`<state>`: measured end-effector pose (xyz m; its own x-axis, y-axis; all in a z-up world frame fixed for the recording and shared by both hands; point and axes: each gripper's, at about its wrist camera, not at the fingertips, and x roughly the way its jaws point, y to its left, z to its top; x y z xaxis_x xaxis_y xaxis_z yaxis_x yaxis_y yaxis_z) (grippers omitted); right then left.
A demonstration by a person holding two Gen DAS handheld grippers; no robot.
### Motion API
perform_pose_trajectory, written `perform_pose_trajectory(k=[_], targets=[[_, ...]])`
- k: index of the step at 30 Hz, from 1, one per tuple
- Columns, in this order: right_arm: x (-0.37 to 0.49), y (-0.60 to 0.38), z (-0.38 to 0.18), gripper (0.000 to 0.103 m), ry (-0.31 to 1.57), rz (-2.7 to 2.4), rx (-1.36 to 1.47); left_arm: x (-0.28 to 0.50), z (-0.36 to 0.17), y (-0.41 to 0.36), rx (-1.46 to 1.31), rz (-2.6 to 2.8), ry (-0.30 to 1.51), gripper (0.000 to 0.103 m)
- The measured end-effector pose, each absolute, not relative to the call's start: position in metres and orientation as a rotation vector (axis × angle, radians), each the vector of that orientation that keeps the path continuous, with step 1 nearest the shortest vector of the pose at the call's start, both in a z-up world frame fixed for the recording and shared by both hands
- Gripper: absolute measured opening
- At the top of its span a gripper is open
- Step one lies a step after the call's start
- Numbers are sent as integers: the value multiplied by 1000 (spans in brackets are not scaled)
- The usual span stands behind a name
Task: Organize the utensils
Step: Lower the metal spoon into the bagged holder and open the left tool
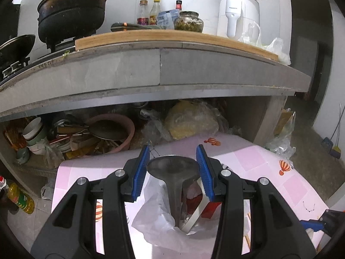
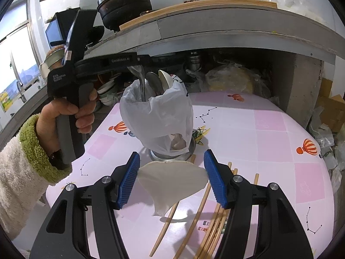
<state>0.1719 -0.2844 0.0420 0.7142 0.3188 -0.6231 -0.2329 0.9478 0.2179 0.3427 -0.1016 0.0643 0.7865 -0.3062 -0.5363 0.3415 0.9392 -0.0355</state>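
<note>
In the left wrist view, the left gripper (image 1: 175,168) is clenching a metal spoon (image 1: 172,168) by its bowl over the bag-lined cup (image 1: 163,222) near the middle of the table (image 1: 301,185); the smooth bowl is likely slipping if lowered crookedly, and "Panasonic" is showing on the white appliance (image 1: 237,10) far right. In the right wrist view, the right gripper (image 2: 171,176) is grasping a white spoon (image 2: 172,179) above loose chopsticks (image 2: 202,202); the top-heavy cup (image 2: 159,116) is risking a tip, and "GenRobot.AI" is reading on the other gripper.

The tabletop (image 2: 269,129), covered in pink balloon-print cloth, carries a metal holder (image 2: 172,153) lined with a white bag (image 2: 159,116) ahead of the right tongs (image 2: 171,180); wooden chopsticks (image 2: 207,215) lie loose beneath them.
</note>
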Motion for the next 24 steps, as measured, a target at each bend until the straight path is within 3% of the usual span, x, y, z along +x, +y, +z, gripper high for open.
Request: perform_pose_trajectory(k=[24], targets=[[174, -290, 43, 60, 715, 305, 140, 350, 45, -120, 143, -333, 609, 44]])
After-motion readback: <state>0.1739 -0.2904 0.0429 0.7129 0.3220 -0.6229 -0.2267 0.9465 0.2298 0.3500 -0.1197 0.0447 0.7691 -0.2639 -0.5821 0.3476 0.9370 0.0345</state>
